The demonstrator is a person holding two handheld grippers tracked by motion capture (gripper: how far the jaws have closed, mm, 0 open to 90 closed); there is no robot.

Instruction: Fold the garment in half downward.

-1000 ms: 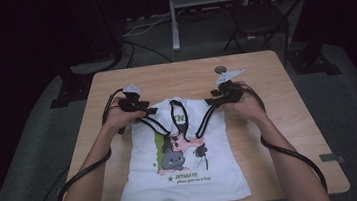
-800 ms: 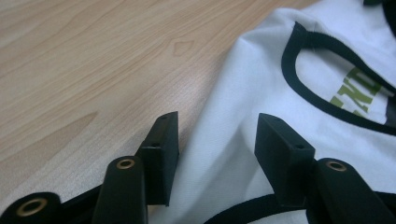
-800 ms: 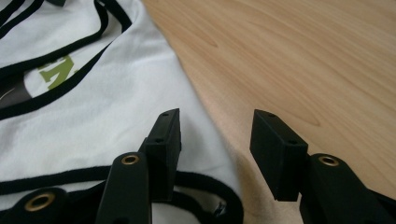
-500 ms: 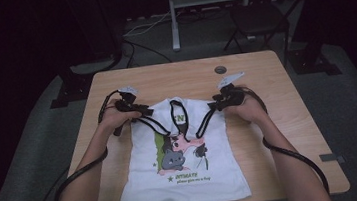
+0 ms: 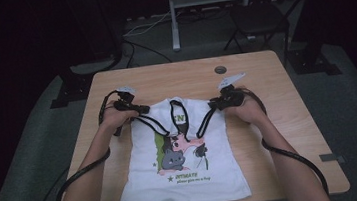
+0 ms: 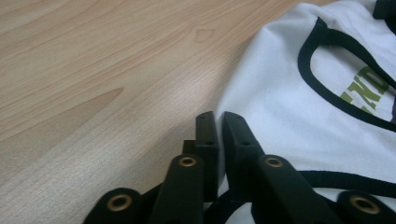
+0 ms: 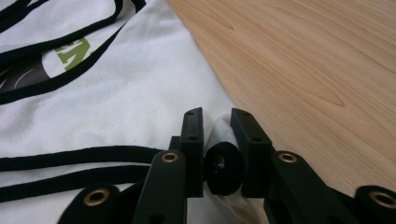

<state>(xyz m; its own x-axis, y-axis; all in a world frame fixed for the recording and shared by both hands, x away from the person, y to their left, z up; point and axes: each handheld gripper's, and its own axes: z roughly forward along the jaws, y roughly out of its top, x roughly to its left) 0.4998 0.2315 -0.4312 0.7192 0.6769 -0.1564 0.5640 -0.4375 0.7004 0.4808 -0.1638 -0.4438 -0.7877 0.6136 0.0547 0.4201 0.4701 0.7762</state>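
Note:
A white tank top [image 5: 185,160] with black trim and a cartoon print lies flat on the wooden table [image 5: 264,71], hem toward the person. My left gripper [image 5: 137,108] holds its left shoulder; in the left gripper view the jaws [image 6: 218,122] are pinched on the white cloth [image 6: 299,112] at its edge. At the right shoulder is my right gripper [image 5: 215,104], and the right gripper view shows it [image 7: 217,119] shut on a bunched fold of black trim and white cloth [image 7: 223,163]. Both shoulders sit slightly raised off the table.
A round dark grommet [image 5: 220,69] sits in the tabletop near its far edge. Bare wood lies left and right of the shirt. Black cables [image 5: 292,154] trail from both grippers along the forearms. A chair [image 5: 258,16] and a metal stand [image 5: 173,15] are behind the table.
Both grippers have shifted slightly outward and toward the far edge, drawing the shoulders of the tank top a little wider. Both keep their hold.

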